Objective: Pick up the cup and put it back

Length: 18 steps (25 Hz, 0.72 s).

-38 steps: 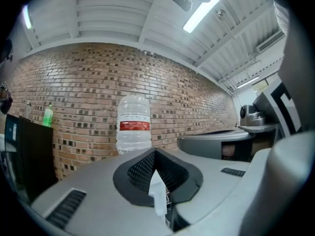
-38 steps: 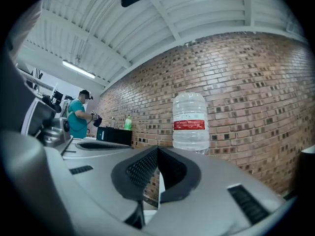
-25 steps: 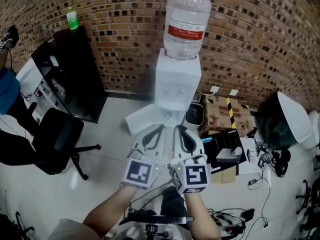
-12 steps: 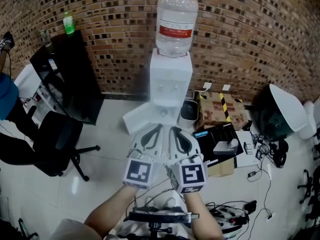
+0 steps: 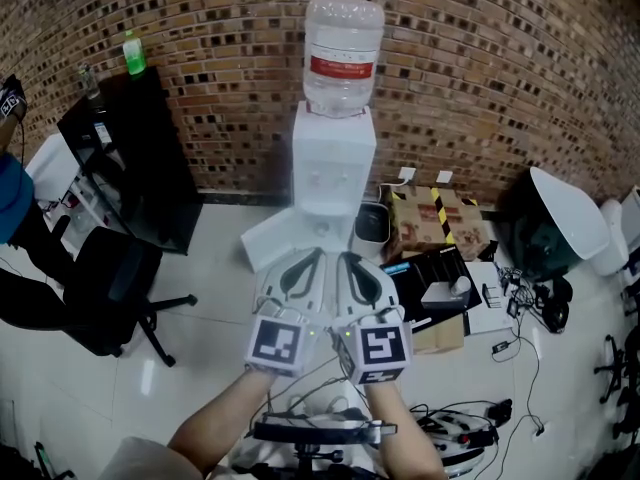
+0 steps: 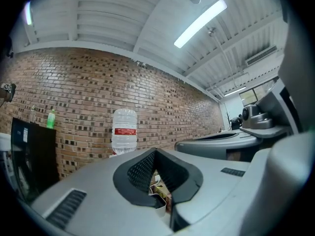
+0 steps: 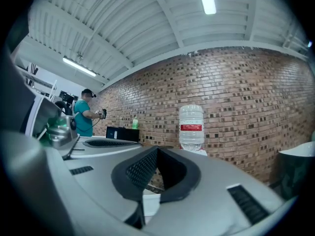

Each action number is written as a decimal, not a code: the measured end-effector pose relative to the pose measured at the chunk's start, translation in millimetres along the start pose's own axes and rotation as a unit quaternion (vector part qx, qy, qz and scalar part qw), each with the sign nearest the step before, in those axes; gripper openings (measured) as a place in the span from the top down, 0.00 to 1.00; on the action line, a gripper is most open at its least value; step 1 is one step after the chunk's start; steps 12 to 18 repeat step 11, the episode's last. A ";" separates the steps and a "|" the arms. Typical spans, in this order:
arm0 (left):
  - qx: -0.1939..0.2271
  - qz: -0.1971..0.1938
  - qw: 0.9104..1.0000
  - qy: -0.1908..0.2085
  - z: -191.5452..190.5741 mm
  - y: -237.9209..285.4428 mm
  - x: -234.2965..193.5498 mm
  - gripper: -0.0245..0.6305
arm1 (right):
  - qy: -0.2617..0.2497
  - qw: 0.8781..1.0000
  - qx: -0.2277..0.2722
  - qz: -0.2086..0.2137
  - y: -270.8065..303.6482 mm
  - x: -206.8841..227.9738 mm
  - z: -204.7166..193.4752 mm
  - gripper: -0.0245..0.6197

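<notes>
Near: left gripper (image 5: 314, 257) and right gripper (image 5: 351, 259) are side by side and level, each with its jaws together on nothing.
Beyond: water dispenser (image 5: 333, 163) against the brick wall (image 5: 500, 58).
Cup: I find it in no view.
This fits a cup yet to fetch or one already returned. Either way, I'd hold level and locate it.

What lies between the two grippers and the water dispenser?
In the head view, only a white panel lying on the floor at the foot of the dispenser, just beyond the left gripper and right gripper. No cup shows.
</notes>
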<state>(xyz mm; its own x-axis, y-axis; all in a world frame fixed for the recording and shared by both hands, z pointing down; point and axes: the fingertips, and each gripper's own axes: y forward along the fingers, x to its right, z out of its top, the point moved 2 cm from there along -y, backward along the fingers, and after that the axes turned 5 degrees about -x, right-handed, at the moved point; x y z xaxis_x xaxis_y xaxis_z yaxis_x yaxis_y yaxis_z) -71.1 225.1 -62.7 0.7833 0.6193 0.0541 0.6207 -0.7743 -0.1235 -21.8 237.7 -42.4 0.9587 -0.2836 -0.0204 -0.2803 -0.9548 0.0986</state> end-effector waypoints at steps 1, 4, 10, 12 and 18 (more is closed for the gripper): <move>0.000 0.000 1.000 0.001 0.1 -0.9 -0.6 0.96 | 0.000 1.000 0.001 0.000 -0.3 -1.2 0.0 0.96; 0.001 0.001 1.000 0.002 0.3 -3.2 -1.7 0.96 | 0.003 1.000 0.006 0.001 -1.0 -6.2 1.1 0.96; 0.003 -0.001 1.000 0.006 3.3 -4.1 0.2 0.96 | -0.005 1.000 0.004 0.003 -2.1 -7.2 -0.8 0.96; 0.004 -0.002 1.000 0.006 4.4 -3.9 0.5 0.96 | -0.010 1.000 0.002 0.004 -2.2 -6.3 -2.0 0.96; 0.004 -0.002 1.000 0.006 4.4 -3.9 0.5 0.96 | -0.010 1.000 0.002 0.004 -2.2 -6.3 -2.0 0.96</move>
